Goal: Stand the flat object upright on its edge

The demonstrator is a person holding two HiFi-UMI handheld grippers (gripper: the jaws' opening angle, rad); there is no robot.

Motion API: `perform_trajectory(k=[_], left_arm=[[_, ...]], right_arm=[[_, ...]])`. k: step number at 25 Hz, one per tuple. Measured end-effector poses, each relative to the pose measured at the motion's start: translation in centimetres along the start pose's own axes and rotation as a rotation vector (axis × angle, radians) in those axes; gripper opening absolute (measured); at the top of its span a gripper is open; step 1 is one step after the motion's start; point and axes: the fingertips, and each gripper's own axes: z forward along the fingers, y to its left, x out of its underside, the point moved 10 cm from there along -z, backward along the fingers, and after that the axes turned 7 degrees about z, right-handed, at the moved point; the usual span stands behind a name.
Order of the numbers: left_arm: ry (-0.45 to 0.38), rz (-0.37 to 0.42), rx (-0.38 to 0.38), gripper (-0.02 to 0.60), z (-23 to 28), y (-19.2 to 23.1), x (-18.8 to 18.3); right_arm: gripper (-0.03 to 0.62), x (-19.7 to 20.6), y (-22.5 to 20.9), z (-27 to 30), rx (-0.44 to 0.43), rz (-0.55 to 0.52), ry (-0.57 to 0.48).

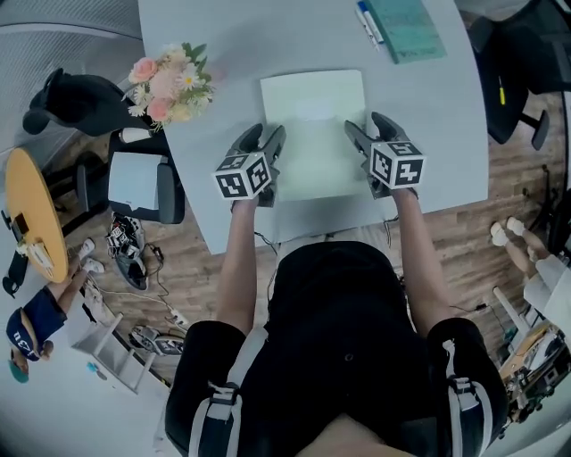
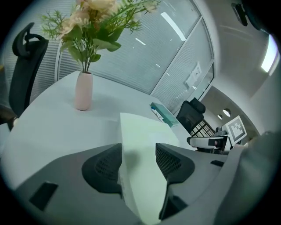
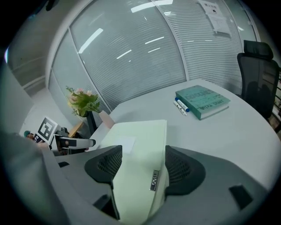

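A pale green flat slab [image 1: 312, 125] with a small white label lies on the light grey table [image 1: 223, 36], near its front edge. My left gripper [image 1: 268, 136] grips the slab's left edge, and my right gripper [image 1: 366, 125] grips its right edge. In the left gripper view the slab [image 2: 142, 145] fills the gap between the dark pads of the left gripper [image 2: 138, 163]. In the right gripper view the slab [image 3: 140, 140] sits between the pads of the right gripper [image 3: 142, 166], with a small silver tab on its near edge. I cannot tell whether it is off the table.
A pink vase of flowers [image 1: 169, 85] stands at the table's left edge. A teal book [image 1: 406, 27] and two pens [image 1: 369, 22] lie at the far right. Office chairs stand to the left [image 1: 143, 183] and right [image 1: 517, 71] of the table.
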Motion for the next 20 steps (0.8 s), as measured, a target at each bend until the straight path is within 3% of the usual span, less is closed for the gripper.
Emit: perform_trajectory(k=[10, 20], left_arm=[[0.063, -0.063, -0.018, 0.239, 3.3, 1.9, 0.3], [0.072, -0.122, 0.039, 0.242, 4.1, 2.6, 0.8]], right_arm=[[0.307, 0.0, -2.1, 3.9, -0.010, 0.039, 0.084], [0.302, 0.4, -2.7, 5.1, -0.009, 0.052, 0.108]])
